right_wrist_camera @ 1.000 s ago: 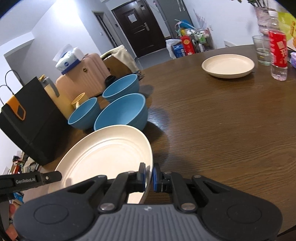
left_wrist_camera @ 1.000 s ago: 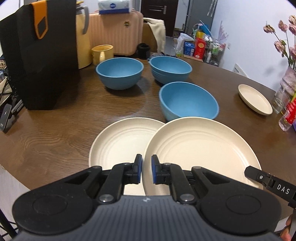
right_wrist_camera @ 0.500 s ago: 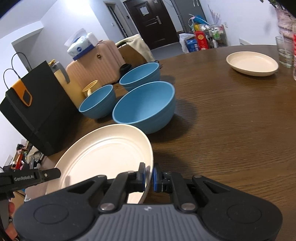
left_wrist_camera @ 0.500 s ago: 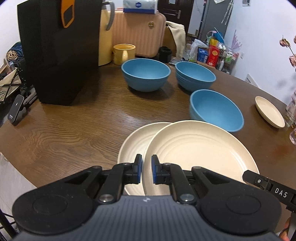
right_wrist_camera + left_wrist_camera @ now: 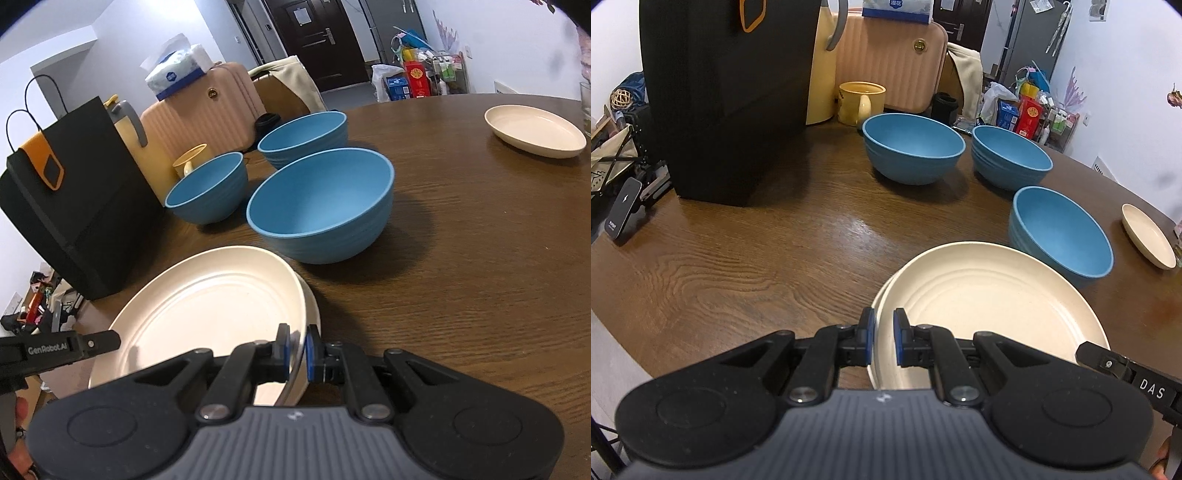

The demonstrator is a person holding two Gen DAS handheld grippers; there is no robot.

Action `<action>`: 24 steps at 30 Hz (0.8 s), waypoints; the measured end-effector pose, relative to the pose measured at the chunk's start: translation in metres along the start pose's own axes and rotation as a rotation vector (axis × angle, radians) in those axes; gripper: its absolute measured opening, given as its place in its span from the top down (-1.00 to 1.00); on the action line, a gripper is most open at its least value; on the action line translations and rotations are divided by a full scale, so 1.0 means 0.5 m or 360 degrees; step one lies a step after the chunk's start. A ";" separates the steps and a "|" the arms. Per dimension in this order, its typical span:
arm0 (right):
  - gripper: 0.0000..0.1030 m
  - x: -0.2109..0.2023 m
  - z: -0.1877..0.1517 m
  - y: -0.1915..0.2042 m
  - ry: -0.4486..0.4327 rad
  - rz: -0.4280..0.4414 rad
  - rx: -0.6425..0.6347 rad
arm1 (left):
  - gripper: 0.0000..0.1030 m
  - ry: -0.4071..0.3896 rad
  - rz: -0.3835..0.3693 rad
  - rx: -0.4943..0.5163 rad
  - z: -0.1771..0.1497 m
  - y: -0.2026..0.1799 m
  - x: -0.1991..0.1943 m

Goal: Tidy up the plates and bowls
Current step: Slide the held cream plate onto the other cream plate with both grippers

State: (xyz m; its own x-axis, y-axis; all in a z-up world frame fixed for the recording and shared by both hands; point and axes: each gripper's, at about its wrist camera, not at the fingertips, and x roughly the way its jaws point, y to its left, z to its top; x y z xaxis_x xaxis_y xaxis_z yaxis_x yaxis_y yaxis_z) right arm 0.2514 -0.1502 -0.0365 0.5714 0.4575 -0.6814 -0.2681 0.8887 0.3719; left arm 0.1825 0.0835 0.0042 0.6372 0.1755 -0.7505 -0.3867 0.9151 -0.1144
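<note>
Plates first: I've got a cream plate pinched at its rim from both sides, left gripper clamped on the near-left edge low in the left wrist view, right gripper clamped on the near-right edge low in the right wrist view. Both sets of tongs are closed down to a sliver with only the rim between the blue pads. Right under it sits a second cream plate, and only a thin crescent of that one peeks out, so I can't tell if the two are touching. Both plates are empty, matte, with faint concentric rings. Three blue bowls stand mid-frame on the wood-grain table, all empty, ribbed on the outside. A small cream plate sits alone at upper right in the right view. Black paper bag at upper left hides most of a yellow jug behind it
</note>
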 end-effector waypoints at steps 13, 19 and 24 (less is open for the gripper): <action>0.82 0.037 -0.005 0.016 -0.0035 -0.0082 -0.0053 | 0.78 -0.0031 -0.0041 0.0060 0.004 0.012 0.051; 0.81 0.048 -0.008 0.022 -0.0038 -0.0110 -0.0089 | 0.78 -0.0045 -0.0035 0.0092 -0.001 0.011 0.059; 0.81 0.055 -0.010 0.026 -0.0041 -0.0128 -0.0111 | 0.78 -0.0052 -0.0015 0.0123 -0.009 0.007 0.067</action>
State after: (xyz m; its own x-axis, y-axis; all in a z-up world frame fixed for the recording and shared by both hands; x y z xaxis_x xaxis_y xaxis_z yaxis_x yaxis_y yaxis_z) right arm 0.2597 -0.1260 -0.0534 0.6125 0.3845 -0.6906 -0.2736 0.9228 0.2712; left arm 0.1995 0.0911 -0.0244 0.6623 0.1775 -0.7279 -0.3290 0.9418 -0.0697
